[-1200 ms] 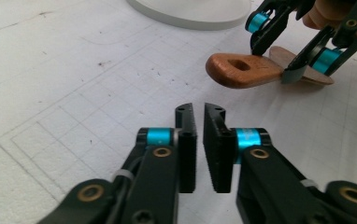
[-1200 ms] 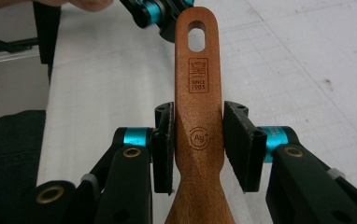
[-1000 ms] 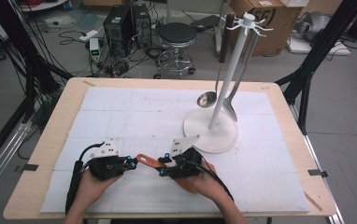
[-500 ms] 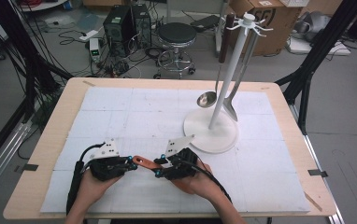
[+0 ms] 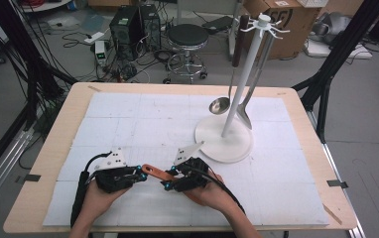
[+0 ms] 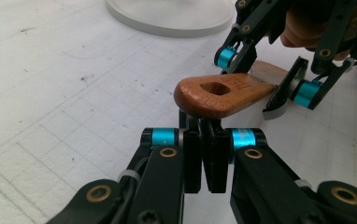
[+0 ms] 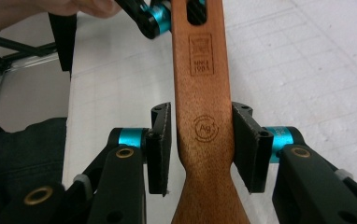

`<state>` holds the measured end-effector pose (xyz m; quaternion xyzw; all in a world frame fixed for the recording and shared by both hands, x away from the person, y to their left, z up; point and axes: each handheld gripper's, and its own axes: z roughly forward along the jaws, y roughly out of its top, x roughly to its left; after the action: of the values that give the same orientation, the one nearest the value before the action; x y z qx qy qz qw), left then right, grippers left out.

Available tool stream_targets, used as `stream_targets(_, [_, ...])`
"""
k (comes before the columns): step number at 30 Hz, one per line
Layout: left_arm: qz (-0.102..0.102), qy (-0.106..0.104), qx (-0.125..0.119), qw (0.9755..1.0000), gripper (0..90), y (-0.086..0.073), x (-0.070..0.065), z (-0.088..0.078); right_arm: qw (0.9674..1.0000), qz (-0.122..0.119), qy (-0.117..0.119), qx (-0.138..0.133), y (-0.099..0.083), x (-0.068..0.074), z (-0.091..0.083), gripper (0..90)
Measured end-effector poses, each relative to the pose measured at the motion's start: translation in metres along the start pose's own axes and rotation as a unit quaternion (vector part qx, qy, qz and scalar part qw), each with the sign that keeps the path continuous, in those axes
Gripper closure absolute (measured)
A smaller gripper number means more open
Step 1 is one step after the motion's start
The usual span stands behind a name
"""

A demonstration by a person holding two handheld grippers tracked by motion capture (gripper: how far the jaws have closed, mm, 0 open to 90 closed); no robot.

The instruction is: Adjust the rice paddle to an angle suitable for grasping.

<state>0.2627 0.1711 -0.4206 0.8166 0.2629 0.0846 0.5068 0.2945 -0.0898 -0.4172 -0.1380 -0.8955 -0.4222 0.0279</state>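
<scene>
The left gripper (image 5: 139, 173) lies low over the tabletop (image 5: 58, 163), its jaws pressed together with nothing between them; in the left gripper view the two pads (image 6: 204, 154) meet flat just below the rounded end of a wooden handle (image 6: 221, 95). That end, with its oval hanging hole, hangs just above and beyond the left gripper's tips; whether it touches them cannot be told.

The right gripper (image 5: 170, 182) faces the left one, tip to tip, with the handle (image 5: 155, 171) bridging the short gap between them. Its jaws stand on either side of the handle's narrower part and have just been opening. In the right gripper view the wood (image 7: 204, 126) runs straight up between the two pads; the right-hand pad (image 7: 246, 140) sits against the wood's edge, while a thin sliver of gap shows at the other pad, so the hold looks loosened rather than firm. The handle's far end, with the hole and a stamped mark, reaches to the left gripper (image 7: 155, 18) at the top of that view.

Beyond the right gripper, further up the tabletop, stands a white rack (image 5: 224, 141) on a round base, with a ladle (image 5: 221, 104) hanging beside its post. A white mat (image 5: 128, 114) covers the tabletop under both grippers.
</scene>
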Motion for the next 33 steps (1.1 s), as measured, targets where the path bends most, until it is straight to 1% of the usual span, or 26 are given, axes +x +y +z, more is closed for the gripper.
stream_targets(4, [0.001, -0.001, -0.001, 1.0000, 86.9, 0.000, -0.001, 0.001, 0.9998, 0.017, 0.006, 0.001, -0.001, -0.001, 0.000, 63.4])
stream_targets(5, [0.004, -0.003, -0.001, 1.0000, 86.5, 0.001, -0.001, 0.001, 0.9998, 0.018, 0.007, -0.004, -0.001, -0.002, 0.000, 63.5])
stream_targets(6, [0.004, -0.003, -0.001, 1.0000, 86.3, 0.001, -0.001, 0.001, 0.9996, 0.028, 0.009, 0.002, -0.001, -0.002, -0.001, 63.6])
stream_targets(8, [0.004, -0.002, -0.001, 1.0000, 85.5, 0.001, -0.001, 0.000, 0.9995, 0.028, 0.011, -0.005, -0.001, -0.003, -0.001, 63.9])
stream_targets(10, [0.000, -0.002, -0.002, 1.0000, 84.5, 0.001, -0.001, 0.000, 0.9990, 0.042, 0.017, -0.002, -0.001, -0.003, -0.004, 64.2])
stream_targets(11, [0.001, -0.002, -0.001, 1.0000, 84.3, 0.001, -0.001, 0.000, 0.9990, 0.042, 0.016, -0.007, -0.001, -0.004, -0.005, 64.3])
stream_targets(14, [0.001, -0.004, -0.002, 1.0000, 83.2, 0.001, -0.001, 0.001, 0.9983, 0.053, 0.017, -0.018, -0.001, -0.006, -0.010, 64.5])
stream_targets(16, [0.000, -0.005, -0.001, 1.0000, 82.0, 0.001, -0.002, 0.001, 0.9980, 0.054, 0.014, -0.032, 0.000, -0.008, -0.014, 64.7])
stream_targets(17, [0.002, -0.006, -0.002, 1.0000, 81.1, 0.001, -0.002, 0.001, 0.9973, 0.061, 0.016, -0.039, 0.000, -0.009, -0.016, 64.7])
stream_targets(20, [0.002, -0.006, -0.002, 1.0000, 78.1, 0.001, -0.002, 0.001, 0.9960, 0.071, 0.017, -0.051, 0.001, -0.012, -0.023, 64.9])
stream_targets(23, [0.001, -0.008, -0.004, 1.0000, 75.9, 0.001, -0.002, 0.001, 0.9952, 0.073, 0.014, -0.064, 0.004, -0.013, -0.029, 64.9])
stream_targets(28, [0.000, -0.014, -0.003, 0.9999, 72.7, 0.002, -0.002, 0.002, 0.9921, 0.084, 0.015, -0.092, 0.007, -0.016, -0.039, 65.1])
stream_targets(33, [0.001, -0.015, -0.003, 0.9999, 70.6, 0.002, -0.003, 0.001, 0.9891, 0.091, 0.016, -0.114, 0.008, -0.018, -0.046, 65.2])
